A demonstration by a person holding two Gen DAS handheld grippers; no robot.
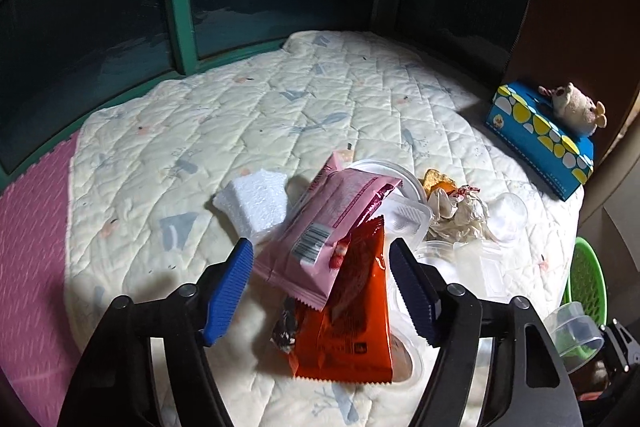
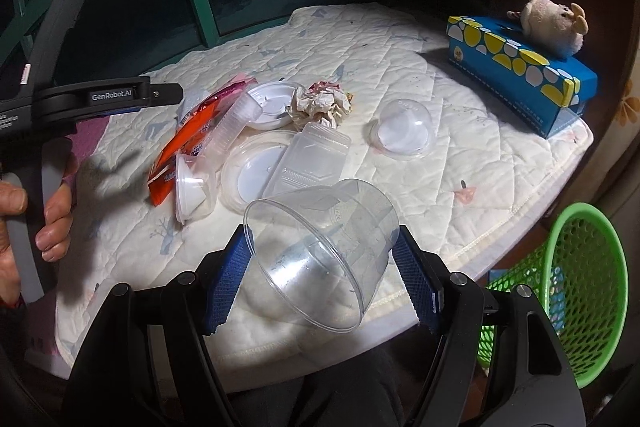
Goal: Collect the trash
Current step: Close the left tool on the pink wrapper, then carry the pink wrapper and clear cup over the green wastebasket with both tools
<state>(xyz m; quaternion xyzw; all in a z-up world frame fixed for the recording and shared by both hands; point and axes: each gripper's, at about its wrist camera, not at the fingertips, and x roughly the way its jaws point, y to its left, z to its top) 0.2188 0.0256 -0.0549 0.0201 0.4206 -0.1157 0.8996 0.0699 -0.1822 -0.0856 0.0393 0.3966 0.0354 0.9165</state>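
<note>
Right wrist view: the clear plastic cup (image 2: 320, 259) sits tilted on its side between the right gripper (image 2: 322, 277) fingers, clamped at its walls and lifted off the quilt (image 2: 460, 187), probably bound for the green basket (image 2: 580, 283) just past the edge. Left gripper (image 1: 322, 291) hangs spread and empty over the pink wrapper (image 1: 324, 227) and orange wrapper (image 1: 352, 315), likely next.
</note>
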